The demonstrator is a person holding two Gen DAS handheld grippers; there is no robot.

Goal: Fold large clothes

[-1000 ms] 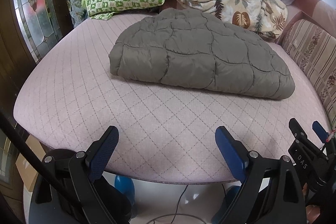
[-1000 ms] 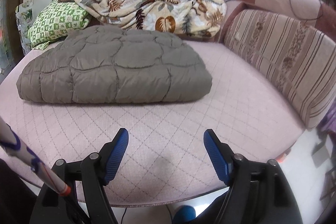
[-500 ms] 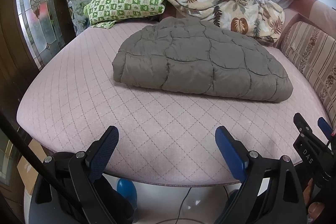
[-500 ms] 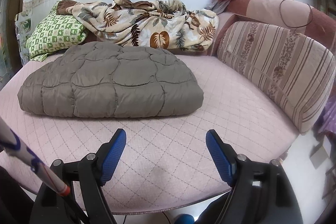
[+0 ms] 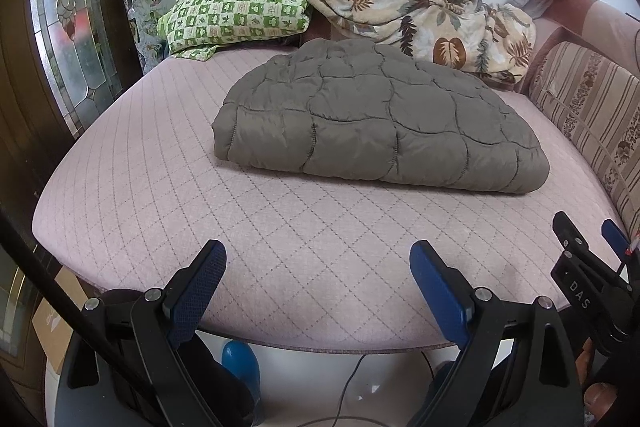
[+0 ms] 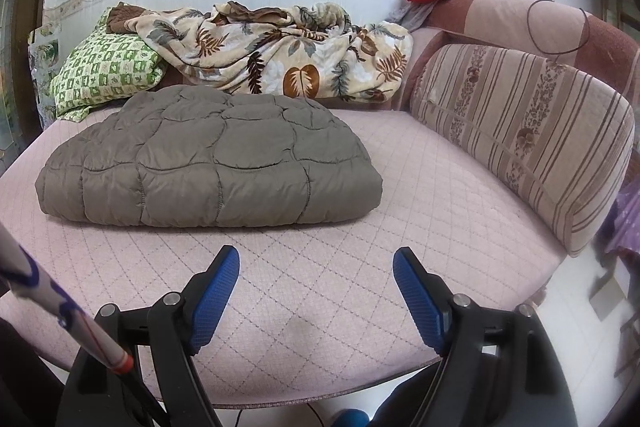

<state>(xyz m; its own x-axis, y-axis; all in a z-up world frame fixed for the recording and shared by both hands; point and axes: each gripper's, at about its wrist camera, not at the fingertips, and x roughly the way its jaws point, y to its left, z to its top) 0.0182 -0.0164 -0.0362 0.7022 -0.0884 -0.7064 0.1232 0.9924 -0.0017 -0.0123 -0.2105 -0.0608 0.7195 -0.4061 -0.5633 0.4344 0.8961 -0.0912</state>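
- The left wrist view looks from the front edge of the pink mattress (image 5: 168, 163) slightly downward, toward the back wall.
- The right wrist view stands at the same edge, further right, near the striped cushion (image 6: 520, 131).
- Both views share the folded grey quilted garment (image 5: 376, 123) and the green pillow (image 6: 106, 75).

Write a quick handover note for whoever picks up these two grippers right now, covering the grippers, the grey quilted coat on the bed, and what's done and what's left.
Left gripper: open, holding nothing, over the near edge of the bed.
Right gripper: open, holding nothing, also at the near edge.
Grey quilted coat: lies folded into a thick bundle in the middle of the bed, apart from both grippers, in front of the leaf-print blanket and green pillow.
Done: the coat looks folded.
Left: probably nothing beyond a tidy-up; no other unfolded clothes are clearly visible.
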